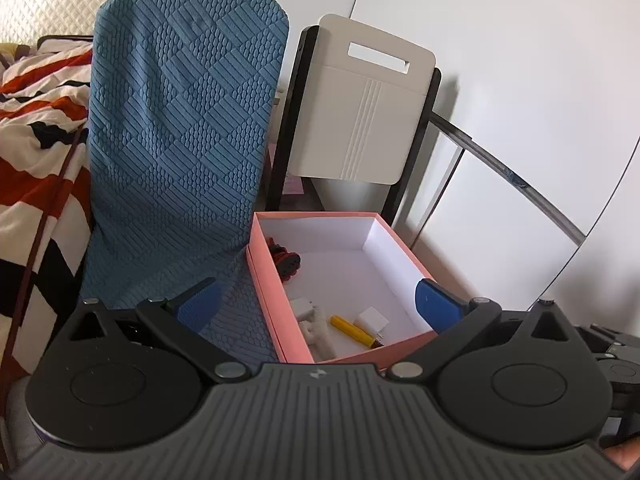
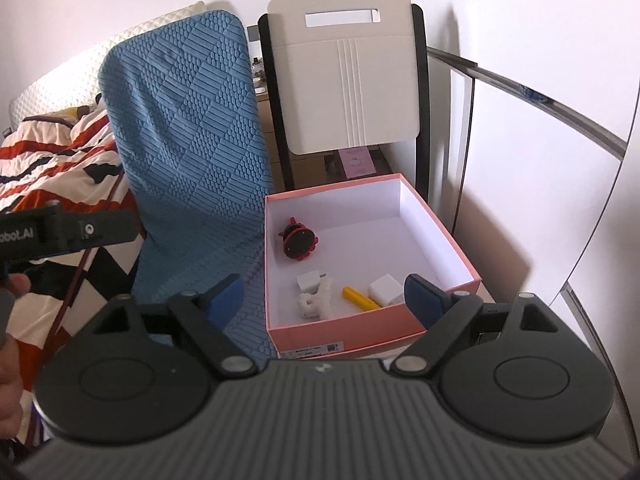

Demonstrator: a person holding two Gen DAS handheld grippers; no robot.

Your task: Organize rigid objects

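An open pink box (image 1: pixel 264 280) (image 2: pixel 360 330) with a white inside holds a red and black toy (image 1: pixel 286 260) (image 2: pixel 297 240), a yellow pen (image 1: pixel 354 330) (image 2: pixel 359 298), two white cubes (image 1: pixel 373 320) (image 2: pixel 385 289) (image 2: pixel 309 281) and a white knobbly piece (image 1: pixel 318 332) (image 2: pixel 316 300). My left gripper (image 1: pixel 316 304) is open and empty, above the box's near end. My right gripper (image 2: pixel 325 300) is open and empty, above the box's near wall. The left gripper's body (image 2: pixel 64 232) shows at the left in the right wrist view.
A blue textured mat (image 1: pixel 180 140) (image 2: pixel 192 128) lies under the box and stands up behind it. A white and black chair back (image 1: pixel 360 108) (image 2: pixel 344 76) is behind the box. A striped blanket (image 1: pixel 36 128) (image 2: pixel 60 160) lies left. A metal rail (image 1: pixel 500 168) runs right.
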